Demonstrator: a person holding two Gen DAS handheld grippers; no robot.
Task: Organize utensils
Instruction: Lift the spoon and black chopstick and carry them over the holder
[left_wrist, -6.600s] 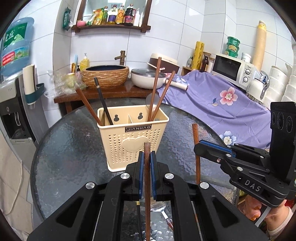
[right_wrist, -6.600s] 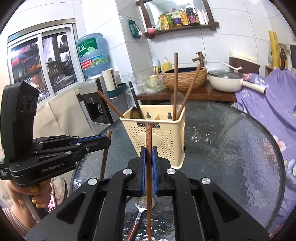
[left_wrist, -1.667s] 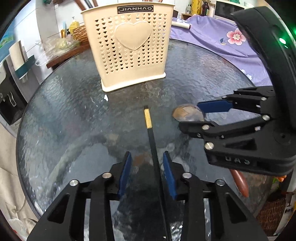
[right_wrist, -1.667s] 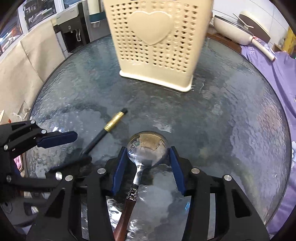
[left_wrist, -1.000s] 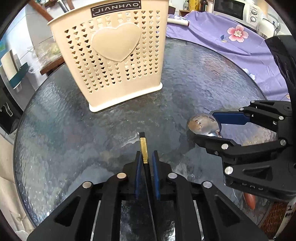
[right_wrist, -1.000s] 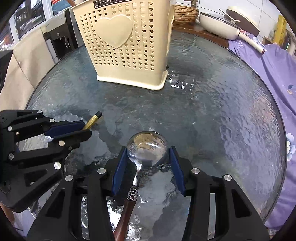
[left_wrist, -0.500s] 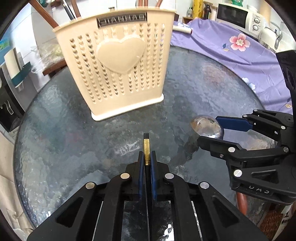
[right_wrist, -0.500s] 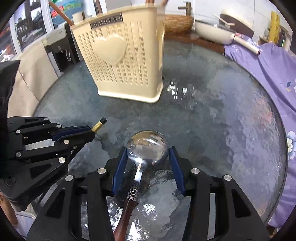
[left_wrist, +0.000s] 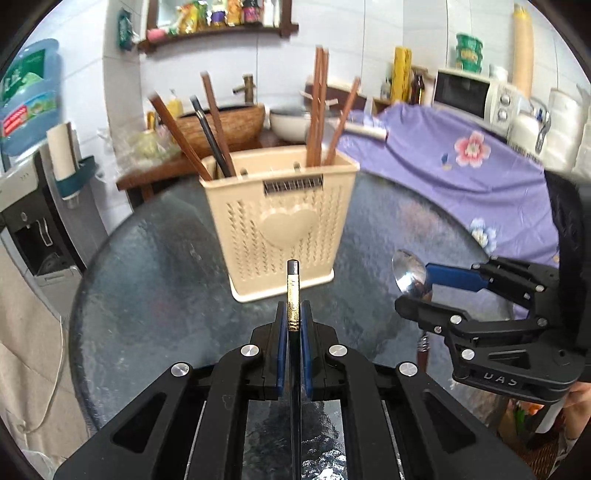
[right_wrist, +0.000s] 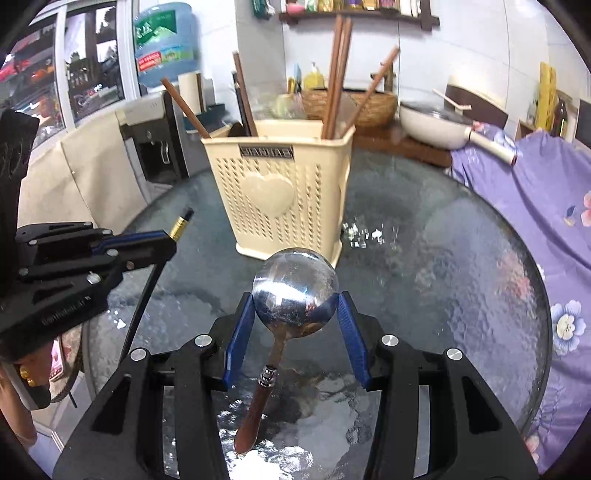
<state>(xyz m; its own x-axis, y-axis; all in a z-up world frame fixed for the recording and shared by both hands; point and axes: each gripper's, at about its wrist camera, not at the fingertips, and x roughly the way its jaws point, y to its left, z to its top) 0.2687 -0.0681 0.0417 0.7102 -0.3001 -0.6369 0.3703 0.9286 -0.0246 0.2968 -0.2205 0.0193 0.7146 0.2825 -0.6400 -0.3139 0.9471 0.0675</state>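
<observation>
A cream utensil basket (left_wrist: 279, 221) with a heart on its front stands on the round glass table (left_wrist: 147, 295) and holds several brown chopsticks (left_wrist: 317, 107) and a black one. My left gripper (left_wrist: 292, 325) is shut on a black chopstick with a gold band (left_wrist: 293, 295), lifted and pointing at the basket. My right gripper (right_wrist: 295, 321) is shut on the bowl of a metal spoon (right_wrist: 295, 291) with a brown handle, held above the table in front of the basket (right_wrist: 284, 195). Each gripper shows in the other's view: the right (left_wrist: 424, 291), the left (right_wrist: 162, 243).
Behind the table stand a wooden counter with a woven basin (left_wrist: 229, 125) and a white pan (right_wrist: 432, 125). A purple flowered cloth (left_wrist: 461, 162) covers furniture to the right. A water dispenser (left_wrist: 26, 184) stands at the left.
Both grippers have risen off the table and tilted up. The black chopstick and the spoon came up with them; the basket's top and the room are now in view.
</observation>
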